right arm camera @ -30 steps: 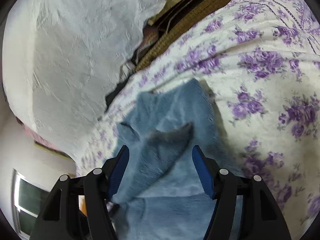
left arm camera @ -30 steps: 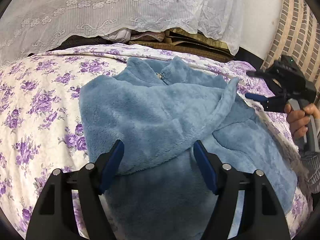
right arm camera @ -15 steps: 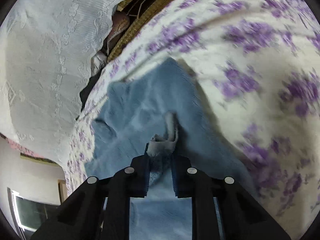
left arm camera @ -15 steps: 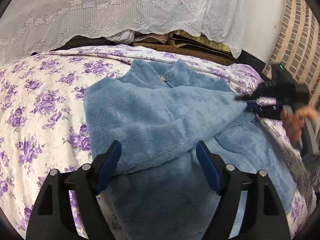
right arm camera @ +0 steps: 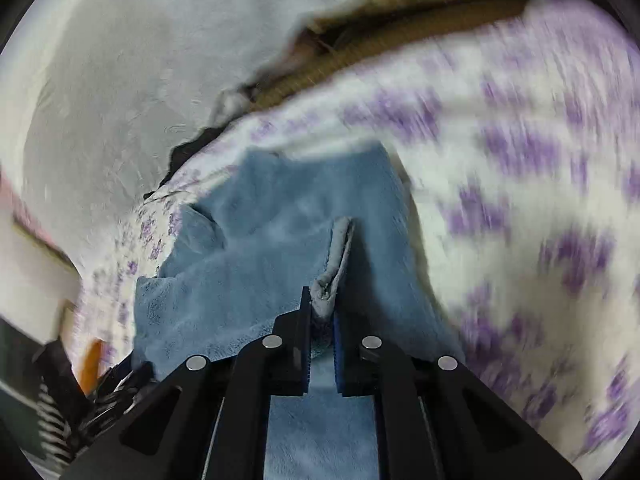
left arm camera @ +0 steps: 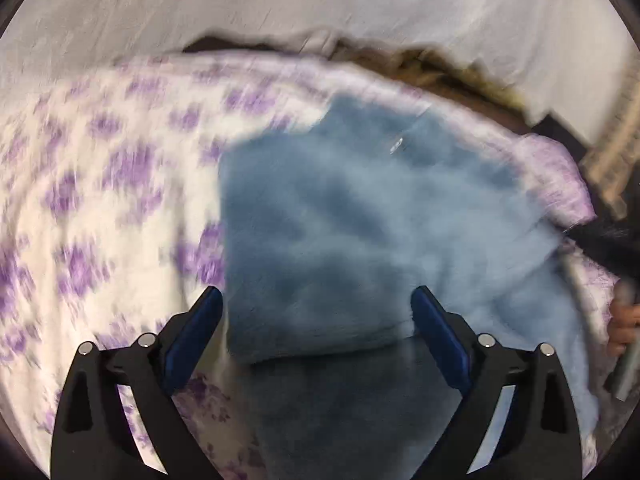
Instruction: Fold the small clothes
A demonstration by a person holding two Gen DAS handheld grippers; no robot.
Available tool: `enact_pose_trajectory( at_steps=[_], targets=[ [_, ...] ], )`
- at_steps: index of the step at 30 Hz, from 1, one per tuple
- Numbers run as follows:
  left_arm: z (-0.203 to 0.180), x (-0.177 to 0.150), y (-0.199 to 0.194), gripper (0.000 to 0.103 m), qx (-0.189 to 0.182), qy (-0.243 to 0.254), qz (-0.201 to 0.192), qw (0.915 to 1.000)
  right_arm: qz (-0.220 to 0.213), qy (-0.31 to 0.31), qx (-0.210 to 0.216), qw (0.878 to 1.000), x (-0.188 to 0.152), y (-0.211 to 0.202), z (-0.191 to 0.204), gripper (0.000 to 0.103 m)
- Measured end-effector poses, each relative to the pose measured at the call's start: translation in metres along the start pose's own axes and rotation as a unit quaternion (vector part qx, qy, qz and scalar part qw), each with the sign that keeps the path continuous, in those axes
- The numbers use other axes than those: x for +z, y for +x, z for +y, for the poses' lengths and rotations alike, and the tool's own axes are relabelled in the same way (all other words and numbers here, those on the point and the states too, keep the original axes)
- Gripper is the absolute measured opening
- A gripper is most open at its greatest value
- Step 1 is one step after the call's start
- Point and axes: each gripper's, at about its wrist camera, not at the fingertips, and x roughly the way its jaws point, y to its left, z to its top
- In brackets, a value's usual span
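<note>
A blue fleece jacket [left arm camera: 360, 220] lies on the floral bedspread [left arm camera: 100, 200], one side folded over its body; the picture is blurred. My left gripper [left arm camera: 316, 312] hovers over the jacket's near folded edge, its jaws opening wide, pads clear of the cloth. In the right wrist view the same blue fleece jacket [right arm camera: 280, 240] spreads below my right gripper [right arm camera: 322, 304], which is shut on a pinched ridge of the jacket's edge that sticks up between the pads. The right gripper's black body [left arm camera: 600, 244] and a hand [left arm camera: 624, 328] show at the left wrist view's right edge.
A white lace cloth [left arm camera: 280, 0] hangs behind the bed, with brown woven matting [right arm camera: 400, 40] under it. A brick wall [left arm camera: 616, 152] stands at the far right. The bedspread [right arm camera: 520, 160] stretches out to the jacket's right in the right wrist view.
My right gripper closed on the jacket's edge and has been dragging it across. My left gripper's jaws spread wider and shifted over the folded fleece. Both views are now blurred by motion.
</note>
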Motion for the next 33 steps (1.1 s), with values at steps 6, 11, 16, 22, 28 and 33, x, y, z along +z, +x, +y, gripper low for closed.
enact_pose_trajectory(
  at_steps=[6,11,16,22,28,33],
  targets=[
    [0.005,0.007,-0.036,0.085,0.022,-0.02,-0.093,0.9952,-0.105,-0.091,0.035,0.99,0.034,-0.034,0.04,0.009],
    [-0.003,-0.001,0.004,0.088,0.039,0.001,-0.005,0.9992,-0.004,-0.011,-0.005,1.0,0.007,0.021,-0.026,0.01],
    [0.004,0.001,-0.005,0.092,0.045,-0.018,-0.009,0.9988,0.003,0.021,0.03,0.999,0.008,0.02,-0.04,0.015],
    [-0.01,0.04,-0.042,0.092,0.012,-0.028,-0.062,0.9976,-0.067,-0.065,-0.001,0.996,0.023,-0.022,-0.003,0.016],
    [-0.038,0.072,0.028,0.092,0.04,-0.01,0.008,0.9991,0.002,-0.062,-0.017,0.998,0.038,0.044,0.011,0.014],
    [-0.044,0.062,0.057,0.098,0.108,0.031,-0.008,0.9936,0.023,-0.02,-0.004,1.0,0.027,0.077,-0.013,0.001]
  ],
)
